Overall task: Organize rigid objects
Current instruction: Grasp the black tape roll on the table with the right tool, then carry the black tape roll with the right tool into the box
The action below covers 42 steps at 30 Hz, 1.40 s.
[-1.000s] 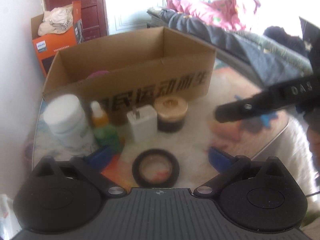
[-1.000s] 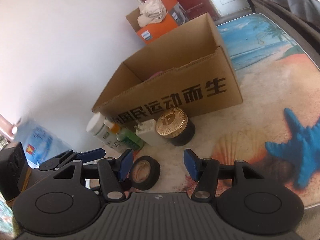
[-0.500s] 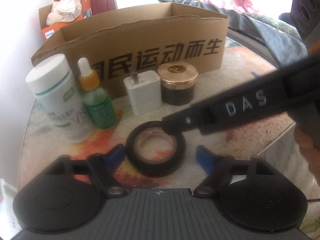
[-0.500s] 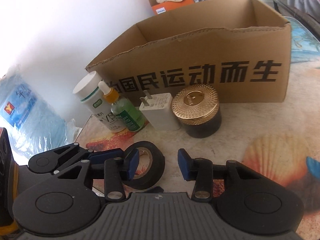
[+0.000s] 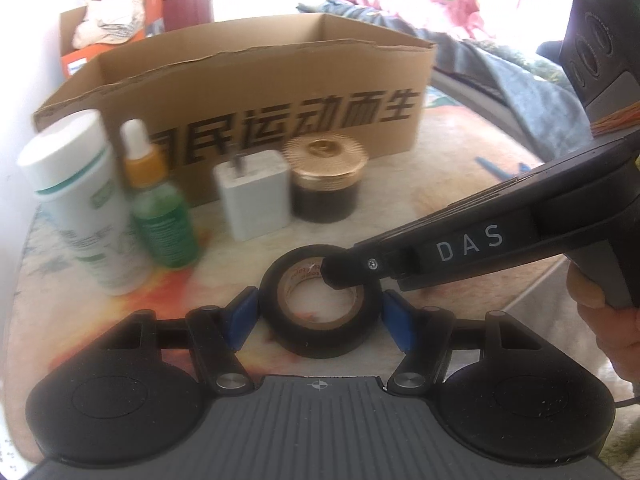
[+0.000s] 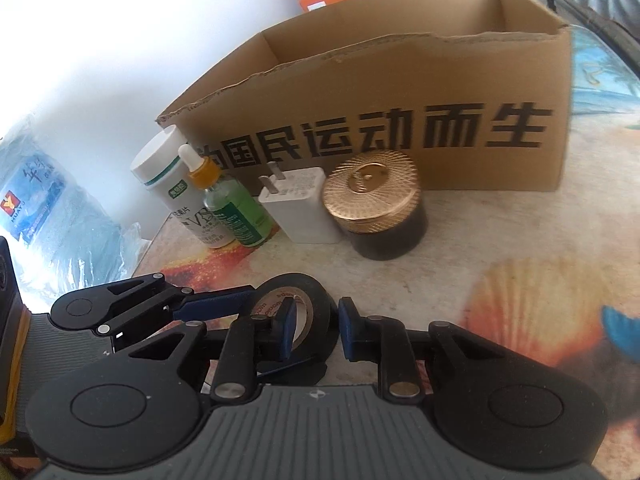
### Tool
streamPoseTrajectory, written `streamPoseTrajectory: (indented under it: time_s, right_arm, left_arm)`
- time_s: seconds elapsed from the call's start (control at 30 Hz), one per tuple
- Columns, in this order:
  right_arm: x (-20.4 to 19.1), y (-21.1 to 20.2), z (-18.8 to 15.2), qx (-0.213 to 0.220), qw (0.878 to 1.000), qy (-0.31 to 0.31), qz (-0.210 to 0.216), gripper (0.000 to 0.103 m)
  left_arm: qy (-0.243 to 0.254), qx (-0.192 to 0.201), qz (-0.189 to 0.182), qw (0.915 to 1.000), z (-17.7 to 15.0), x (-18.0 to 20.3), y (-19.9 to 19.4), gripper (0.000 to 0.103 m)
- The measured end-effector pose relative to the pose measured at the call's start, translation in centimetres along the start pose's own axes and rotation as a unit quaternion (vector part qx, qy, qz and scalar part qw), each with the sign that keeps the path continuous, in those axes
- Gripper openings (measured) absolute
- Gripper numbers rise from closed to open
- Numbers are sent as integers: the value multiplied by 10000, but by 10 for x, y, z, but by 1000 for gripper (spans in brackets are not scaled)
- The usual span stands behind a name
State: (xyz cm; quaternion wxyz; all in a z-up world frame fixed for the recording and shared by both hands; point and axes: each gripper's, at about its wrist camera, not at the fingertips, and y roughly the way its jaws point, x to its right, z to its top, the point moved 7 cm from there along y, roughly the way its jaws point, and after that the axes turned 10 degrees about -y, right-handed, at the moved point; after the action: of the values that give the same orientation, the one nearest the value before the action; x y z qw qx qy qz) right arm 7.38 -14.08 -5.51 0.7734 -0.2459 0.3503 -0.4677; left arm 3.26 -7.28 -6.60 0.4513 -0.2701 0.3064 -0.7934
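Table under a beach-print cover, white wall on the left, bedding at the back right.

**Step in hand: tape roll pickup**
- The tape roll lies flat on the table, front centre, apart from the row of items behind it.
- The left gripper is set astride the roll. Its jaws are closing and a blue pad stands just beside the outer wall on each side. Firm contact can't be confirmed yet.
- The right gripper is clamped on the roll's right-hand wall, with one finger down inside the core and the other outside.
- Judgement: one grip is enough here. If both are kept, the lift should be made together and level, or the roll will be twisted between them.
- The squeeze across the outer wall should be centred. An off-centre pinch on a round side is likely to squirt the roll out forward.
- The roll should be lifted straight up before it is carried over the row.

**Containers, left to right**
- White bottle: capped, contents not visible.
- Green dropper bottle: touching the white bottle or just beside it, closed, green liquid suspected.
- Charger: no container, stood upright with its prongs up.
- Gold-lidded jar: lid on, dark body, contents hidden.
- Cardboard box: behind the whole row, open top. Only bare inner walls can be seen. The floor is hidden by the front wall, so its contents can't be told.
- Orange box: far back left, with pale cloth piled in it.
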Motion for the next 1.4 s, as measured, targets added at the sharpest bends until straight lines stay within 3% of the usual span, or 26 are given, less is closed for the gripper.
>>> streamPoseTrajectory:
  time_s: [0.17,0.33,0.67,1.23,1.4]
  right_arm:
    - [12,-16,-9,12,9997,7,-257,25]
    - [19,-18,-14,42,9996,117,-246,24]
    - [19,-18,-12,91,9997,90,-190,24]
    - [16,-23,-11,255,9994,146,-179,24]
    - [7,-44,5,565,9982,-30,-197,24]
  left_arm:
    - [279,-76,-290,9992,-2,23,3,66]
    - [616,-106,-179,9979,-4,36,7,67]
    - [502,-184,-226,9983,-1,34,12,69]
    - [633,109,-204,9977,0,39,6,67]
    - [700,495,-240,9960,18,40,-16,67]
